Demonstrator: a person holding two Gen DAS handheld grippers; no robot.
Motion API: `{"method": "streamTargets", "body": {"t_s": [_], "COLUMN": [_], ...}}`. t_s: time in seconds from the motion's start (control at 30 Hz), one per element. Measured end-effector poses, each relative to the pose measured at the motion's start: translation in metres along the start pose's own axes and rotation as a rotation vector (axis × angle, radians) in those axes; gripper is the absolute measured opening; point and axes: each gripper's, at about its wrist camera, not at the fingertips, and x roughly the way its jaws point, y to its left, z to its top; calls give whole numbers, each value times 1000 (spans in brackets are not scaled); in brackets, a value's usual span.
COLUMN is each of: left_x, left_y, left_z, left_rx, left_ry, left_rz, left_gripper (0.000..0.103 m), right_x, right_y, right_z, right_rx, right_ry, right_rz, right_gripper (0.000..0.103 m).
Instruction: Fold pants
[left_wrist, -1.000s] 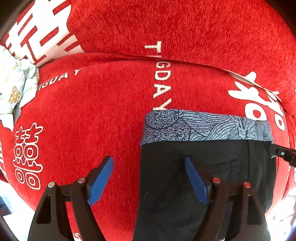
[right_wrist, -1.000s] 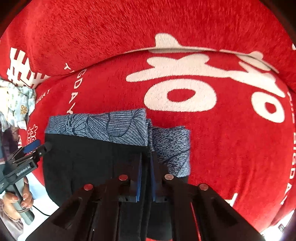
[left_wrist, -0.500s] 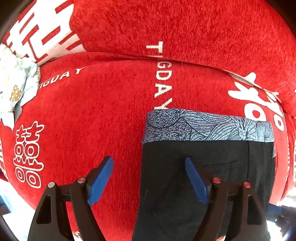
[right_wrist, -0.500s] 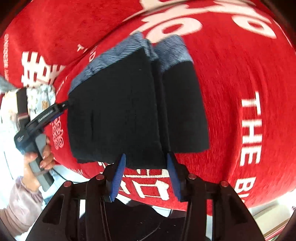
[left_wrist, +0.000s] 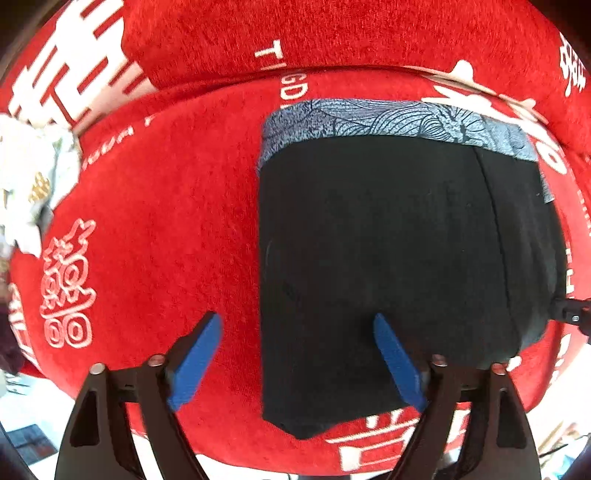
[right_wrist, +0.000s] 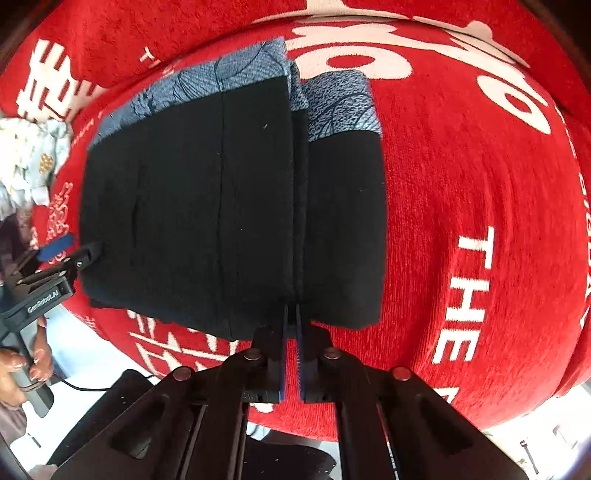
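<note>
Two tongs are at work on the black pants (right_wrist: 229, 206), which lie in a folded stack on the red cover (right_wrist: 480, 184), the grey patterned waistband (left_wrist: 399, 120) turned toward the cushion behind. A late fold is judged to be in hand: the stack is already compact, and one layer is offset to the right in the right wrist view. The right tongs (right_wrist: 293, 332) are seen pressed together at the near hem, apparently with the edge of a layer pinched between them. The left tongs (left_wrist: 295, 354) are spread wide and hold nothing; one finger (left_wrist: 397, 363) hangs over the cloth, the other over bare cover. Next, the pinched edge should be carried across while the left side is steadied
</note>
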Motion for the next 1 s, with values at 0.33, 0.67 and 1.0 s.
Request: {"method": "streamTargets", "body": {"t_s": [0.33, 0.67, 1.0], "left_x": [-9, -29, -42], "left_y": [8, -6, -4], "left_z": [2, -12, -14], "left_rx": [-7, 43, 31], "left_ry": [52, 67, 51], "left_rz": [-14, -53, -57], "left_gripper": [88, 88, 103], "right_x": [-24, -34, -28], "right_y": [-22, 6, 28], "right_z": [-15, -19, -16], "right_rx": [155, 131, 105], "right_ry": [-10, -34, -6], "right_rz": [-9, 1, 0], "right_gripper": [9, 41, 56]}}
